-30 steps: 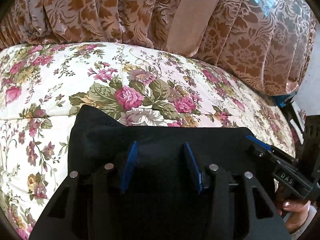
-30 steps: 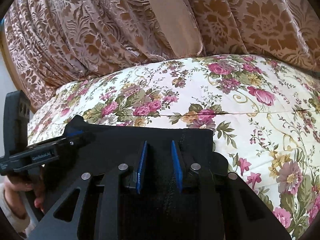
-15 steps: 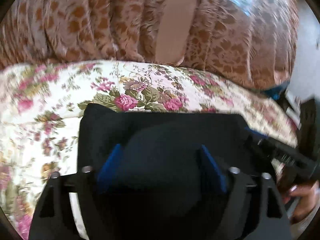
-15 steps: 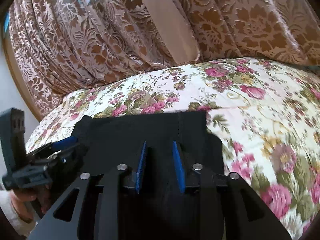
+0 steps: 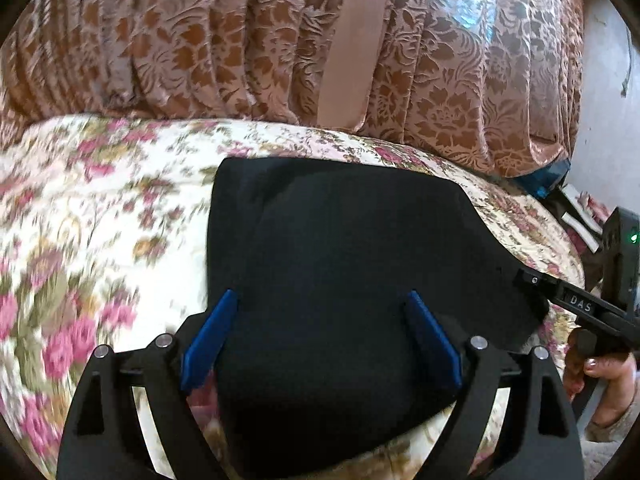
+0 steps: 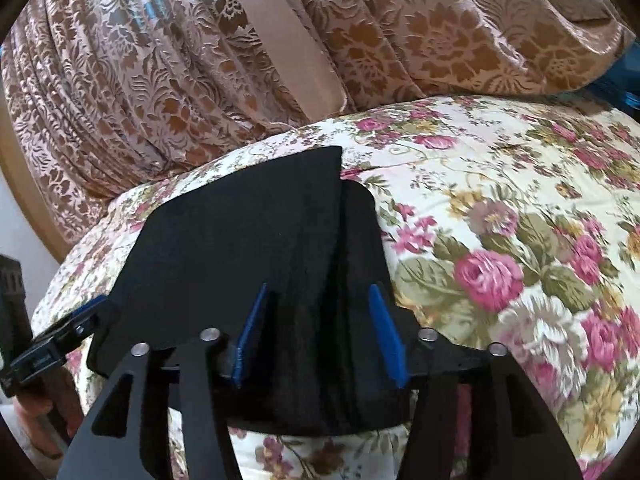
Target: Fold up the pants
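Nearest the lens, the left hand-held gripper (image 5: 320, 336) now stands spread wide over the black pants (image 5: 344, 248); a second ago its blue pads sat much closer together. The right hand-held gripper (image 6: 320, 336) has also opened, though less far, with dark cloth lying between its pads. Both seem to have let go, so this fold is probably laid down. Both tools point forward and low over the pants, a hand (image 5: 600, 376) visible behind the right one. The pants rest folded on the flowered bed (image 5: 100, 220), with the brown curtain (image 5: 200, 40) beyond them.
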